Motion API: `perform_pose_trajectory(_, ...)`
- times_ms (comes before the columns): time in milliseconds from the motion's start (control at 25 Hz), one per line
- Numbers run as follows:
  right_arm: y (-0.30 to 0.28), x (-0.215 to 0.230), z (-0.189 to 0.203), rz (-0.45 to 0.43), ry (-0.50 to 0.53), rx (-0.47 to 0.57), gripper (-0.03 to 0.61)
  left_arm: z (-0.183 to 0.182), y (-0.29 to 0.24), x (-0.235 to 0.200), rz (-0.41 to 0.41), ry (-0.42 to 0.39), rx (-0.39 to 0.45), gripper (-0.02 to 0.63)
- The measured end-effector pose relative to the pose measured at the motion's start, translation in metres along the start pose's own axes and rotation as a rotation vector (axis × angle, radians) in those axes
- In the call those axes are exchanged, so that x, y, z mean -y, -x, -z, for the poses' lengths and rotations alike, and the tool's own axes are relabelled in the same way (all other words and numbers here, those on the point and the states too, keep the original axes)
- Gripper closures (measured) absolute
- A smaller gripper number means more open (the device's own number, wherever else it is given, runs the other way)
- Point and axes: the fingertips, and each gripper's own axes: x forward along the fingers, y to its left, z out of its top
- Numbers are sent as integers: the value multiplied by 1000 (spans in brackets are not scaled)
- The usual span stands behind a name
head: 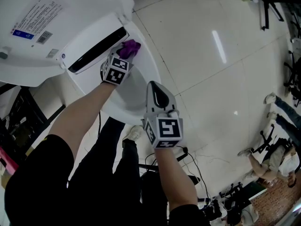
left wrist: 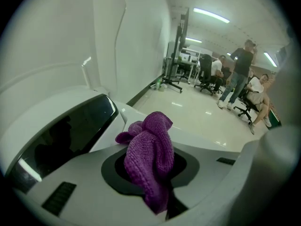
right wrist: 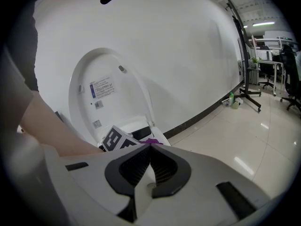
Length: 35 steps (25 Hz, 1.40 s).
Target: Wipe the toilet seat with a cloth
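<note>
Two tools are in play over a white toilet whose lid (head: 70,13) stands raised at the far left, a printed label (head: 35,15) on its inner face. The left tool (head: 123,58) reaches to the far end of the toilet seat (head: 146,72), and its jaws pinch a purple cloth (left wrist: 150,159). The cloth bunches up out of the jaws in a loose knot. It sits at the back of the seat, just right of a dark glossy panel (left wrist: 66,135) that runs across the rear of the toilet. Whether the cloth actually touches the seat surface cannot be told. In the head view it shows as a small purple wad right at the far tip of the tool.

The right tool (right wrist: 151,147) hangs nearer, over the near rim of the seat and apart from the left one. Its jaws are pressed together with nothing between them. It points toward the raised lid.

Both of the person's forearms stretch out from black sleeves. A pale tiled floor (head: 211,69) spreads to the right, with dark cables (head: 188,159) lying on it near the person's legs. Some people (left wrist: 240,69) stand and sit far off across the room among office chairs.
</note>
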Motion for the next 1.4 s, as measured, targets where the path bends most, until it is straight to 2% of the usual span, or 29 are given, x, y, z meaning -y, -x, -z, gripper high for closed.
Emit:
perform_pose_trajectory(120, 2, 1, 0, 1, -3, 2, 561, 1, -2, 1, 5, 11, -5, 526)
perform_pose_trajectory(320, 8, 1, -3, 3, 4, 11, 561, 0, -9, 36, 124, -53, -35, 526)
perform_pose_trajectory(520, 24, 5, -8, 12, 9, 31, 561, -5, -9, 61, 198, -51, -66, 526)
perform_pose_trajectory(760, 56, -4, -26, 16, 24, 66, 561, -27, 33, 76, 195, -75, -7, 526)
perform_pose_trajectory(1000, 142, -41, -55, 2, 57, 114, 561, -33, 149, 107, 148, -83, 7, 526)
perform_pose_trajectory(1160, 206, -74, -72, -33, 124, 152, 561, -48, 249, 127, 91, -97, 76, 526)
perform_pose_trajectory(1400, 317, -131, -75, -105, 218, 190, 561, -56, 413, 186, 16, -128, 211, 525)
